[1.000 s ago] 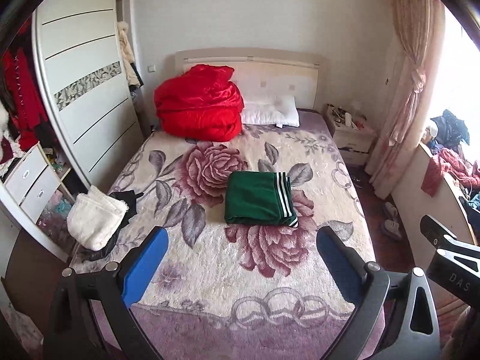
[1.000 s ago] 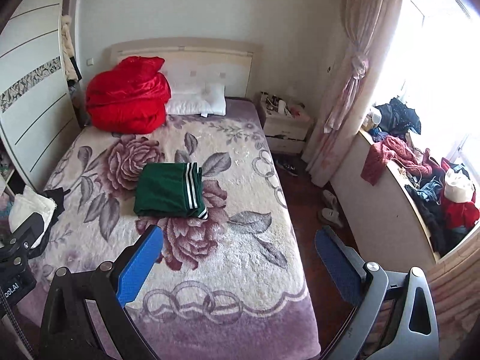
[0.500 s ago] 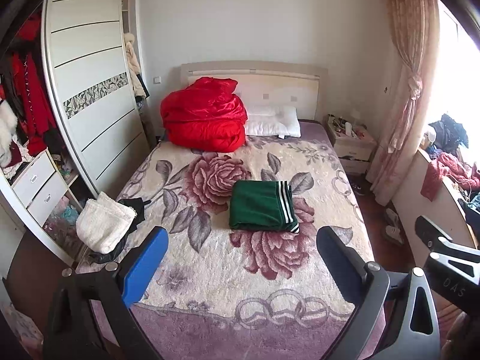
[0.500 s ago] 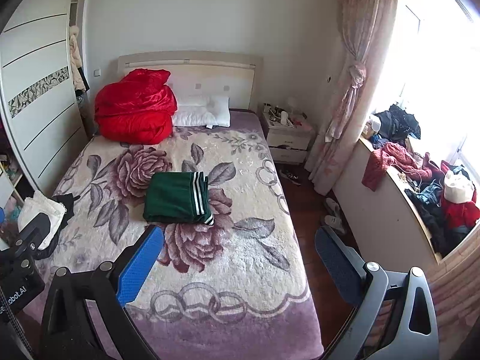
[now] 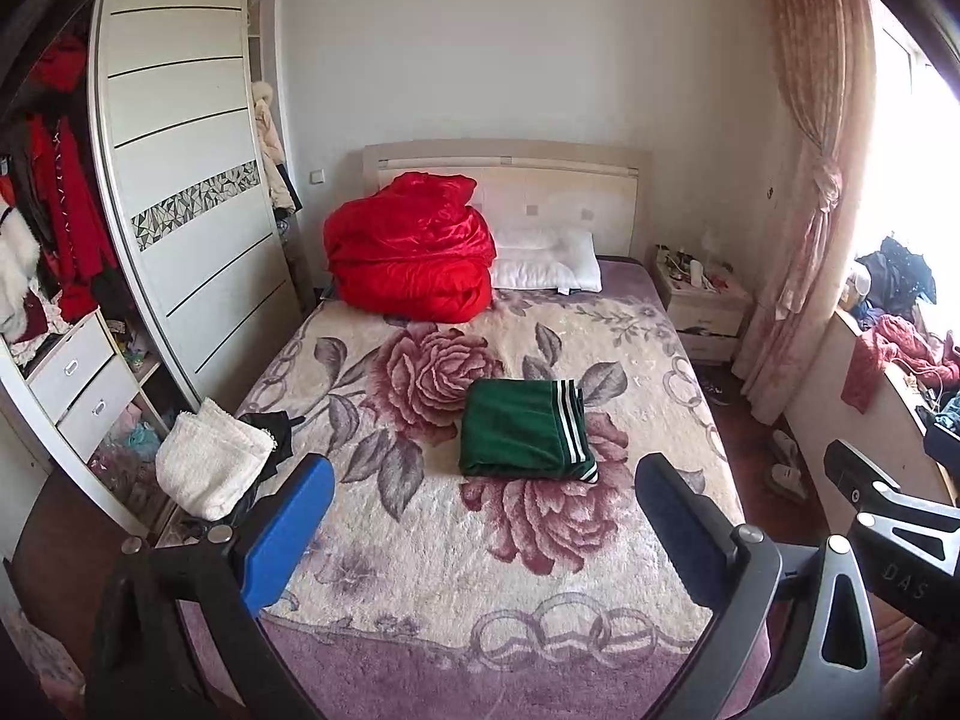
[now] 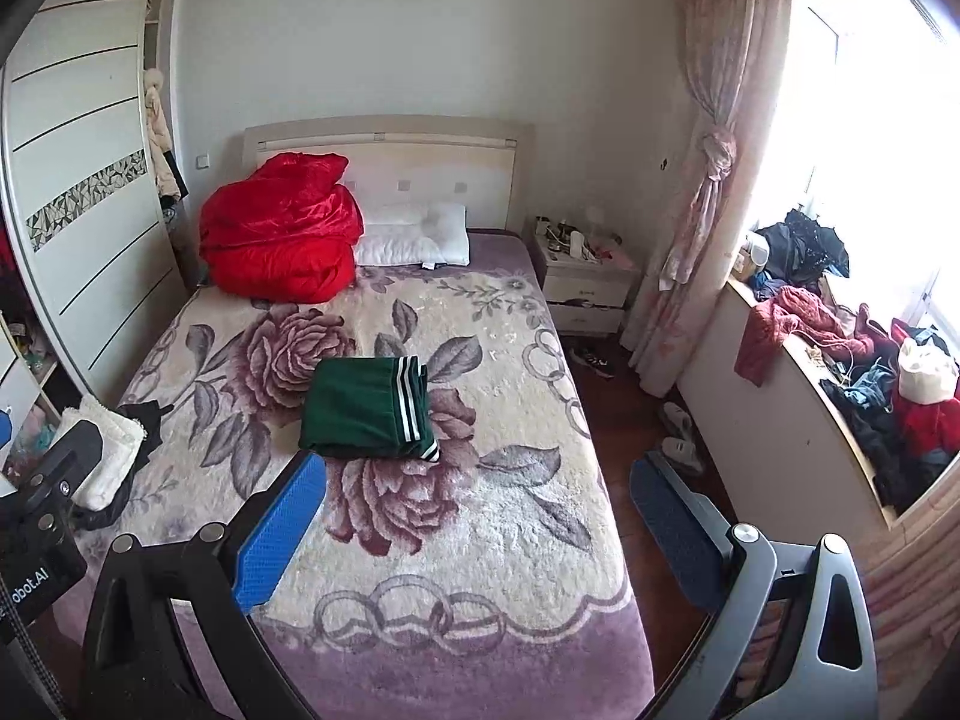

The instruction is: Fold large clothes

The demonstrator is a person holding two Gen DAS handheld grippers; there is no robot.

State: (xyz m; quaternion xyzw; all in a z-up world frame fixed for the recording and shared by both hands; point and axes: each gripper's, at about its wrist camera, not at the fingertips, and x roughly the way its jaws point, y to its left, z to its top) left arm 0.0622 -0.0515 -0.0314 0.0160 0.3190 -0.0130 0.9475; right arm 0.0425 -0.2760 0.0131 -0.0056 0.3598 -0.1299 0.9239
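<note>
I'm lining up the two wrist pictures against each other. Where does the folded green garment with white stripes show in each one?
Left wrist: the green garment lies just right of centre, on the bed's flowered blanket.
Right wrist: the green garment lies left of centre, above the left blue finger pad.
Shared landmark: the red quilt bundled at the headboard.

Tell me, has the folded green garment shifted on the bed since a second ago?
No. The green garment lies on the same rose of the blanket; only the cameras pulled back.
</note>
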